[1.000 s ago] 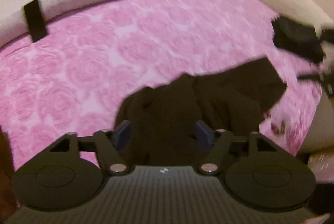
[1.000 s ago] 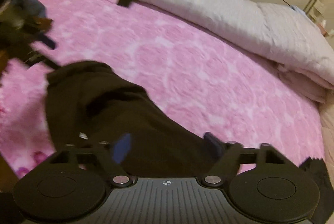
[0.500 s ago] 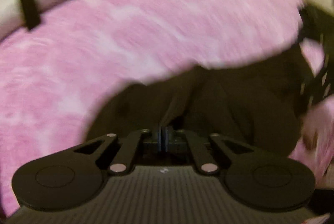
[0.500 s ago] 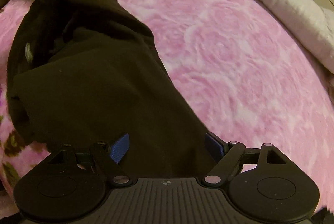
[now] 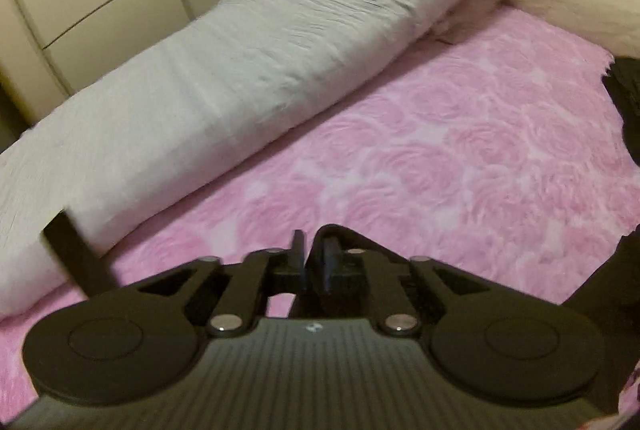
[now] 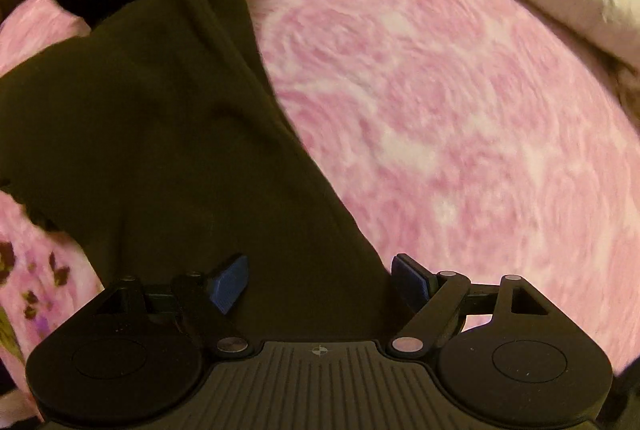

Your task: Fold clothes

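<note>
My left gripper (image 5: 310, 262) was pinched together on a fold of the dark garment (image 6: 152, 133), lifted over the pink rose bedspread (image 5: 460, 165). My right gripper (image 6: 318, 280) stood wide apart, the garment lying between its fingers, spread across the bed. Pale rolled quilt (image 5: 248, 61) behind.

1. Left gripper (image 5: 310, 262) gone from wide open a second ago to pinched shut, with a peak of the dark garment (image 5: 344, 238) caught between the pads.
2. Lifted and swung up too: left view no longer filled with cloth, now mostly pink rose blanket (image 5: 460, 165) and the rolled white duvet (image 5: 240, 69).
3. Right gripper (image 6: 318, 280) moved in much closer over the garment (image 6: 160, 133); pads just as wide apart, cloth now filling the left half of that view.
4. Garment stretched out longer than before, less bunched.
</note>
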The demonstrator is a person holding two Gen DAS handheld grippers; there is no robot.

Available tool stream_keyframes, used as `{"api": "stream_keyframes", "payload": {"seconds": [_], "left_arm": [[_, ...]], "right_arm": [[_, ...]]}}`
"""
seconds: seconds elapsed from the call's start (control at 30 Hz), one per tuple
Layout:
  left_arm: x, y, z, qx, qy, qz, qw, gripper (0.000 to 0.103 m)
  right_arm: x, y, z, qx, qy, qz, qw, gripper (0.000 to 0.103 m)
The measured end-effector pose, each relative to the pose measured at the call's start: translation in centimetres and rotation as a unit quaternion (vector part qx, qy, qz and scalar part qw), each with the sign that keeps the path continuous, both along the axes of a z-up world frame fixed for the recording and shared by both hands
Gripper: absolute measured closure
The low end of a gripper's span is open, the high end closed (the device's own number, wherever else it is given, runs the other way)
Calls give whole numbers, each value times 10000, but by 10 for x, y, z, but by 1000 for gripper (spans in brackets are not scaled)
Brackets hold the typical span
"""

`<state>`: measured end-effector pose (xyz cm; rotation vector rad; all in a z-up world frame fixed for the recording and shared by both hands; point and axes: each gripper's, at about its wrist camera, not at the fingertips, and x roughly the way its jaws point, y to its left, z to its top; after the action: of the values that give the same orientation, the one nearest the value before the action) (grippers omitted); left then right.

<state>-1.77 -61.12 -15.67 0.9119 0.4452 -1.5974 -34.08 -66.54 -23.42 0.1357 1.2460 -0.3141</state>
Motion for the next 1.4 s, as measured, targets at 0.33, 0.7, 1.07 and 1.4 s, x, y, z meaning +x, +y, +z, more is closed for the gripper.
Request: {"api": "stream_keyframes", "payload": {"seconds": [0.33, 0.7, 1.07, 1.4], "left_arm": [[4, 67, -34, 607, 513, 793, 9937, 53], [62, 88, -110, 846, 908, 1178, 9853, 67], [123, -24, -27, -389, 1287, 964, 9862, 67], [119, 85, -46, 826, 2107, 1366, 9644, 49]], "right_arm": [[41, 13, 47, 884, -1317, 338, 9868, 23], [164, 3, -2, 1361, -1570, 404, 9773, 55], [160, 89, 59, 1502, -1457, 1115, 9715, 99], [155, 191, 66, 1684, -1177, 2399, 9488, 93]]}}
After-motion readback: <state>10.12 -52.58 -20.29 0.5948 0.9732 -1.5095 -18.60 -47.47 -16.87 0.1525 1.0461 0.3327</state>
